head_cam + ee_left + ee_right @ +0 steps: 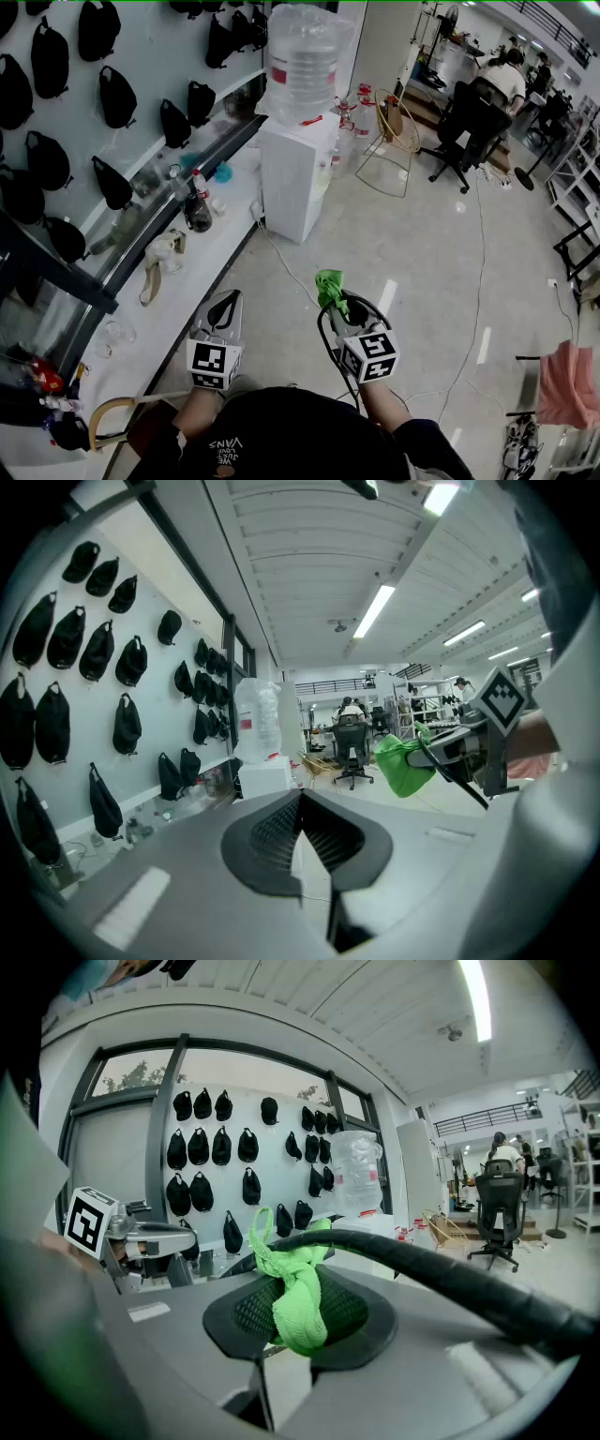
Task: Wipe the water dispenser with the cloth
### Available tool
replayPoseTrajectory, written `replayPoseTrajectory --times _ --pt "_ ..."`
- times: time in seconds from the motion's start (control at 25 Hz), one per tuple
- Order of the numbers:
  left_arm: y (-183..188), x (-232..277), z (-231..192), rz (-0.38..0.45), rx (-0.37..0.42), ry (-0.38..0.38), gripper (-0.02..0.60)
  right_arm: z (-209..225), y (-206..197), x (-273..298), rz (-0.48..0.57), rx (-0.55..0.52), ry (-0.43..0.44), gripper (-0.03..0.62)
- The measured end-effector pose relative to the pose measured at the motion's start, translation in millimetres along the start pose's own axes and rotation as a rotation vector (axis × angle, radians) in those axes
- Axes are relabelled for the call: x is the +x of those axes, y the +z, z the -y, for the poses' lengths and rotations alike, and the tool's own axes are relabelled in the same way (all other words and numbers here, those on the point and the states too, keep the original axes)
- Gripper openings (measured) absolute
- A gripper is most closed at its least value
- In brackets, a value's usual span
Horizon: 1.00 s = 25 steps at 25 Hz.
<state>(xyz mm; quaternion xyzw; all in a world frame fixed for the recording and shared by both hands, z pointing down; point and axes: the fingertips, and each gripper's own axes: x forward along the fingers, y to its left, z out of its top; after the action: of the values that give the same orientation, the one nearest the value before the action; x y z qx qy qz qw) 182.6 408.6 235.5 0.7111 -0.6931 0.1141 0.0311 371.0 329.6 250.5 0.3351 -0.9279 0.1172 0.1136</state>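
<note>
well, the right gripper is clamped on the bunched green cloth, carried out front, likely ready for wiping. the left gripper has its jaws together on nothing. the water dispenser stands well ahead, untouched.

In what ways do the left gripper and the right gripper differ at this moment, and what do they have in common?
The right gripper is shut on the green cloth; the left gripper has its jaws together on nothing. A black cable arches over the right gripper; none crosses the left gripper. Both point roughly toward the water dispenser and are apart from it.
</note>
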Motion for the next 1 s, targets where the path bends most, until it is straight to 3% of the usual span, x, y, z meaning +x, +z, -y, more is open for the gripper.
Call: replayPoseTrajectory --times 0.24,0.44,1.0 --pt "-2 14 -3 -0.014 0.0 0.0 0.002 1 2 13 0.01 0.001 0.034 0.089" --pt "-10 38 -23 -0.018 -0.006 -0.033 0.002 1 8 43 0.019 -0.001 0.005 0.091" --pt "-26 127 -179 -0.041 0.025 -0.235 0.002 -28 38 189 0.051 0.09 -0.251 0.091"
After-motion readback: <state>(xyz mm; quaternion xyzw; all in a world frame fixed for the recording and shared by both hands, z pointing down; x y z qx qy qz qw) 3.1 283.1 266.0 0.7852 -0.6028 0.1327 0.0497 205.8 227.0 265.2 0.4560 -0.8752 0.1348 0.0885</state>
